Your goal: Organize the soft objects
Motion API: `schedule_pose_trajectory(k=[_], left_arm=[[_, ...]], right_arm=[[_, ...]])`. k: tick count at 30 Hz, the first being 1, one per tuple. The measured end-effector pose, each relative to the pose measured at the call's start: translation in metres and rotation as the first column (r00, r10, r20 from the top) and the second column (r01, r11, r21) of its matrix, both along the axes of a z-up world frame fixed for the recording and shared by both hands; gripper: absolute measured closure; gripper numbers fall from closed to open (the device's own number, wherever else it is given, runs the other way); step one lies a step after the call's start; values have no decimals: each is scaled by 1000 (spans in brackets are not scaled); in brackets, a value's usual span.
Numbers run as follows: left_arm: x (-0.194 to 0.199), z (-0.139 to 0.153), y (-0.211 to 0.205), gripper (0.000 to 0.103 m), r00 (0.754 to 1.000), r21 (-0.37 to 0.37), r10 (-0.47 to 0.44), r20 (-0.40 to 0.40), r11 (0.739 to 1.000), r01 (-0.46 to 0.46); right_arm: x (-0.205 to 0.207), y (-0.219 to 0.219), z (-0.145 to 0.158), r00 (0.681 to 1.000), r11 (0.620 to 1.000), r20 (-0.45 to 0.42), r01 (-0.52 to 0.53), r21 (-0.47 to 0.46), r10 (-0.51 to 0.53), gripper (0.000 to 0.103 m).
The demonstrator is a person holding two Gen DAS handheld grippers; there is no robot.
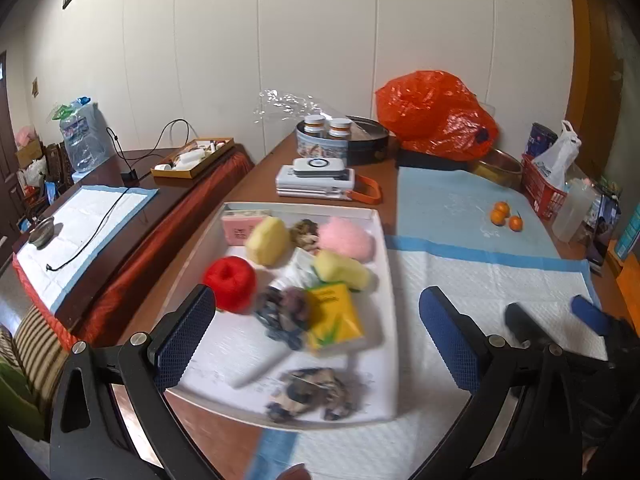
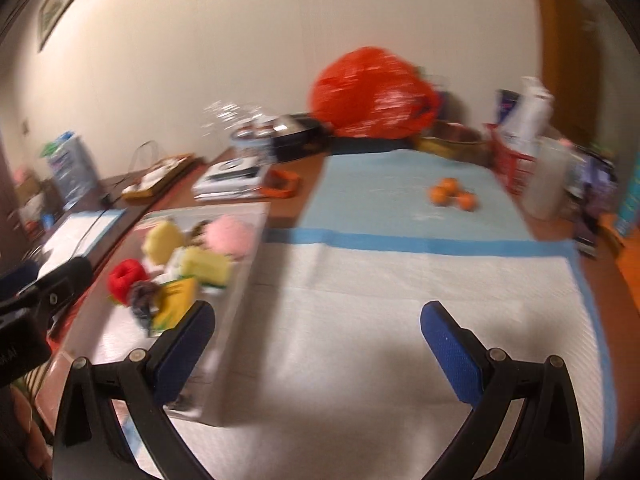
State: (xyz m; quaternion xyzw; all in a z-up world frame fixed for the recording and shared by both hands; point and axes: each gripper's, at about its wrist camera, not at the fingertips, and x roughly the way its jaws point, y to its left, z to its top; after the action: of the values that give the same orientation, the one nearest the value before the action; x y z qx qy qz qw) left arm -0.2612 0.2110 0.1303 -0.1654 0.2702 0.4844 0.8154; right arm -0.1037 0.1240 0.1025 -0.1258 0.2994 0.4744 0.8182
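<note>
Hovering w/ both hand-held grippers, left & right, wide apart, nothing held. Soft stuff all sits in tray on worktop; white pad bare, so sorting looks barely begun.

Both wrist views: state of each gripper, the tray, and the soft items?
left gripper: open, empty, over the tray
right gripper: open, empty, over the white pad
tray: loaded, on the table
red yarn ball: in tray, loose
pink pompom: in tray, loose
</note>
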Motion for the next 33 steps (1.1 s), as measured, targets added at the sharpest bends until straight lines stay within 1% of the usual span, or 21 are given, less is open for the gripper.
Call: schedule_pose_trajectory(k=[2,5,8,12,17,19,21,23,27,33], left_arm=[[13,-3,-10,0,1000,-22,-17,-9,1000,17],[29,-6,-23,0,998,-54,-51,-25,997,49],[41,-4,-40,0,996,-41,-82,-25,996,81],[55,-5,-61,0,994,-23,-103,-38,994,103],[77,-23,-74,0,985,-110,-160,-58,982,153],[84,-27,-79,0,982,-129,-182,-56,976,173],[91,-27,-85,0,980,-127,-186,-72,976,176],[100,-26,-91,0,980,-102,-169,-106,982,159],[106,-22,-99,0,978,-71,-182,-99,982,175],[123,-24,-108,0,968,-79,-230,-97,972,223]], right_arm=[[12,-17,3,999,999,15,50,12,-50,0],[27,-34,4,997,997,6,82,16,-82,0],[38,-53,4,995,994,-5,98,41,-97,0],[46,-74,5,993,991,9,117,57,-118,0],[62,-89,-4,988,988,-1,153,13,-153,0],[68,-96,-7,986,986,-10,167,2,-167,0],[72,-105,-8,984,984,-12,179,5,-179,0],[77,-114,-7,981,981,-11,192,12,-192,0],[85,-129,-5,978,978,-19,206,31,-205,0],[96,-142,-6,975,975,-20,221,33,-220,0]])
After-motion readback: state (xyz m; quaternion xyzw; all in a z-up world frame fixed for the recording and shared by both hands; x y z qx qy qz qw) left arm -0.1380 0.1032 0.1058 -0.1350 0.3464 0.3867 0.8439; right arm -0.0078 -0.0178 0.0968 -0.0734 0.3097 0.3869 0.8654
